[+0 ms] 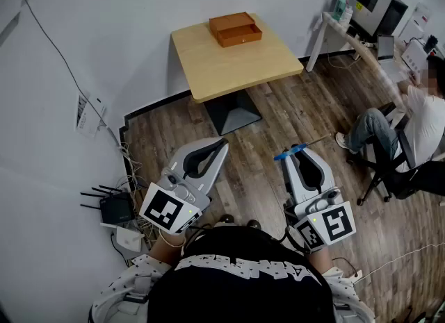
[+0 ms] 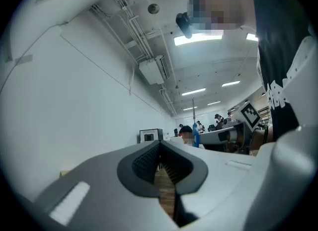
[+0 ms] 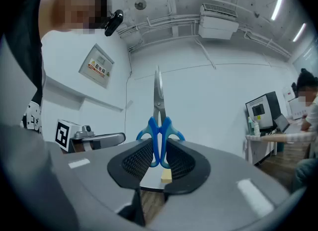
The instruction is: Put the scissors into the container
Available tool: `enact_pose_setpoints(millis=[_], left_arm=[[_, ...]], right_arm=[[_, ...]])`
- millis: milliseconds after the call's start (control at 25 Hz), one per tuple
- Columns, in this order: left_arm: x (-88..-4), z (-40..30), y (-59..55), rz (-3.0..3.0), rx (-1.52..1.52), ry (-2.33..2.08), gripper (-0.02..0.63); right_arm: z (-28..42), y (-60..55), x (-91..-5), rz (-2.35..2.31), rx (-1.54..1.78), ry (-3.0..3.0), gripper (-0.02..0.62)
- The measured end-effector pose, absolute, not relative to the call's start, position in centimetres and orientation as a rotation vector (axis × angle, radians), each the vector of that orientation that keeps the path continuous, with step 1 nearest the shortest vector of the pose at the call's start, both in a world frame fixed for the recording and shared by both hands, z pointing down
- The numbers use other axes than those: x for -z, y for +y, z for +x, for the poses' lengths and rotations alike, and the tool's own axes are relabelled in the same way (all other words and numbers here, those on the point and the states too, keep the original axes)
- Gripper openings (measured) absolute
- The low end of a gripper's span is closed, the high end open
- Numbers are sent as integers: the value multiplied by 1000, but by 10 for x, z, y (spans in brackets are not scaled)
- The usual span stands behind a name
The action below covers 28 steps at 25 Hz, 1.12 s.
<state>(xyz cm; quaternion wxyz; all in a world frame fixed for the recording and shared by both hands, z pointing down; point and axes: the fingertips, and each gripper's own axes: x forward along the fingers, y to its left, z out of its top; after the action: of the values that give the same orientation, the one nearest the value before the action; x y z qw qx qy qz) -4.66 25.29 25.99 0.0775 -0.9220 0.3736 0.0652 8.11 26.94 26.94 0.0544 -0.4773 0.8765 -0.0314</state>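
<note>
The person stands back from the pale wooden counter (image 1: 240, 64) with a grey two-jaw tool in each hand, both held out over the dark plank floor (image 1: 306, 106). The right tool (image 1: 297, 155) is clamped on the blue-handled steel scissors (image 1: 289, 153). In the right gripper view the handles (image 3: 160, 133) sit squeezed between the ribbed pads and the closed blades stick out past the tips. The left tool (image 1: 220, 144) has its jaws together at the tips with nothing between them. The orange-brown, open wooden box that serves as container (image 1: 235, 28) sits on the far part of the counter, well apart from the scissors. A seated person (image 1: 410, 127) is off to the right.
</note>
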Motion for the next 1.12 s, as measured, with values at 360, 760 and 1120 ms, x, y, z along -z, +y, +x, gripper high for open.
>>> enact_pose_setpoints(millis=[360,760,1120], left_arm=[[-264,-46,255,-2762,-165,1126,1],[-270,-25,252,-2781,-138,1130,0],[-268,11,246,-2826,-176,1129,0]], right_arm=[[80,269,-274,-1443,114,2668,98],[102,266,-279,-1449,123,2665,98],[141,266,-282,-1477,126,2647,97]])
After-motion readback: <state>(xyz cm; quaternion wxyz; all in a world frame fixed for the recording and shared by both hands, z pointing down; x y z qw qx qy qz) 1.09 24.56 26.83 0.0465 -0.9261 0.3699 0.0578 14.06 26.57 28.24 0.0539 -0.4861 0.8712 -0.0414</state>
